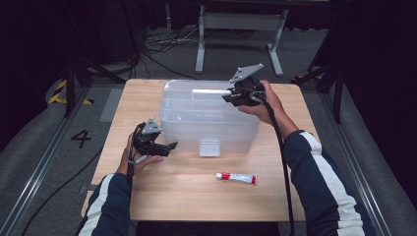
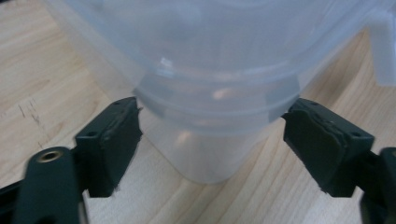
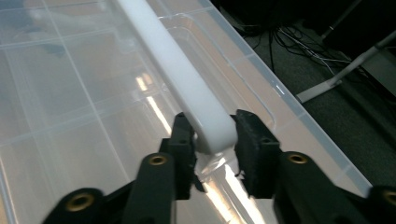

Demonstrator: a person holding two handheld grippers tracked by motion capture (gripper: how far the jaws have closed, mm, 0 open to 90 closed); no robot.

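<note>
A clear plastic bin [image 1: 187, 125] with a clear lid stands in the middle of the wooden table [image 1: 196, 196]. A white bar handle [image 1: 209, 91] runs across the lid. My right gripper [image 1: 227, 96] reaches in from the right and is shut on the handle's end [image 3: 205, 116], one pad on each side. My left gripper [image 1: 169, 146] is at the bin's front left corner [image 2: 215, 98]. Its jaws stand wide apart around that corner, and the pad tips [image 2: 133, 109] rest against the rim band on both sides.
A small white tube with a red cap [image 1: 237, 177] lies on the table in front of the bin. A white latch [image 1: 210, 147] hangs on the bin's front wall. Behind the table are cables and a grey stand [image 1: 236, 22] on the floor.
</note>
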